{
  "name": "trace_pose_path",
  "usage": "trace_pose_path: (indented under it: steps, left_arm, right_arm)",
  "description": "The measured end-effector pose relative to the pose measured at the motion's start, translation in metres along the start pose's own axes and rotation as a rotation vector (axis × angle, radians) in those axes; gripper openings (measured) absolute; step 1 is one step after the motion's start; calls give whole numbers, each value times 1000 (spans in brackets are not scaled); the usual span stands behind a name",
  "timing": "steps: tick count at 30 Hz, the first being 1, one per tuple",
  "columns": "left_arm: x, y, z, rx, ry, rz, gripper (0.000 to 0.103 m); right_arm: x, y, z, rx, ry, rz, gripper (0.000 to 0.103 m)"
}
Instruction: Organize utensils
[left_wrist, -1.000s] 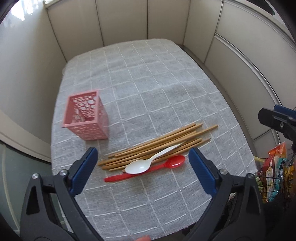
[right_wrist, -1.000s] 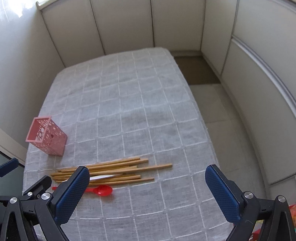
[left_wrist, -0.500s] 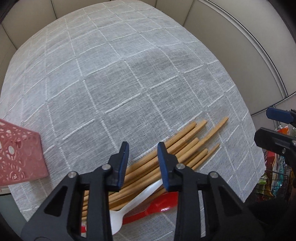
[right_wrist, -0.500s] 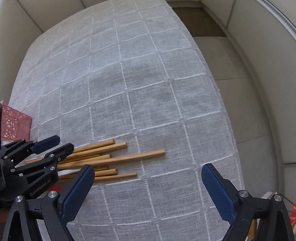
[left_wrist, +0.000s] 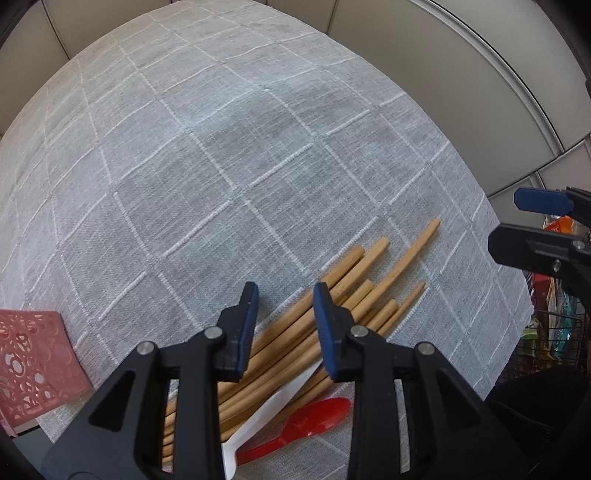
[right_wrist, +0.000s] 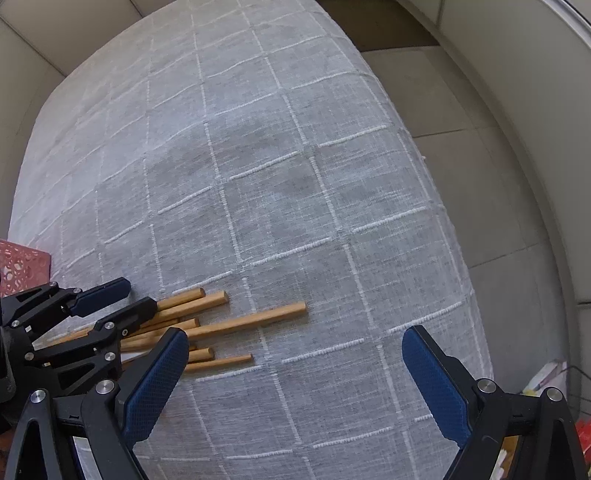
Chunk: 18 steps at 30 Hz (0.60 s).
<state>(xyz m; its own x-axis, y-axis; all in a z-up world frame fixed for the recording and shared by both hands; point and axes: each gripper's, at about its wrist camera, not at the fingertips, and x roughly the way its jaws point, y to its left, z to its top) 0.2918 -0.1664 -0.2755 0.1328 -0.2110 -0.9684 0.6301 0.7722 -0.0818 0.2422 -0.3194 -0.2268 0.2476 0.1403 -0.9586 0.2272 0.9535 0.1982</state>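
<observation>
Your left gripper (left_wrist: 283, 295) sits low over the bundle of wooden chopsticks (left_wrist: 354, 291) on the table (left_wrist: 258, 147), its blue pads (left_wrist: 248, 325) narrowed but still apart, with nothing pinched between them. The chopsticks lie in a loose fan near the table's front edge; a white spoon (left_wrist: 273, 410) rests across them and a red spoon (left_wrist: 314, 421) lies just beside it. The pink perforated holder (left_wrist: 33, 358) stands well to the left. Your right gripper (right_wrist: 295, 365) hovers spread wide, empty, just right of the chopstick ends.
</observation>
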Motion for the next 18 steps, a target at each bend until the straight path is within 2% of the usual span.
trace_pose_path:
  steps: [4, 8, 11, 14, 16, 18]
  left_arm:
    - [2, -17, 2, 41, 24, 13, 33]
    - [7, -22, 11, 5, 24, 36, 33]
    - [16, -28, 21, 8, -21, 85, 33]
    - [23, -24, 35, -30, -73, 114, 32]
    - [26, -23, 44, -51, -110, 135, 22]
    - [29, -19, 52, -62, -144, 136, 20]
  right_arm:
    - [0, -3, 1, 12, 1, 6, 97]
    - [1, -4, 1, 18, 4, 7, 97]
    - [3, -6, 0, 25, 9, 9, 97]
    - [7, -8, -1, 41, 17, 3, 97]
    - [13, -11, -1, 60, 30, 3, 97]
    - [19, -14, -1, 86, 51, 16, 97]
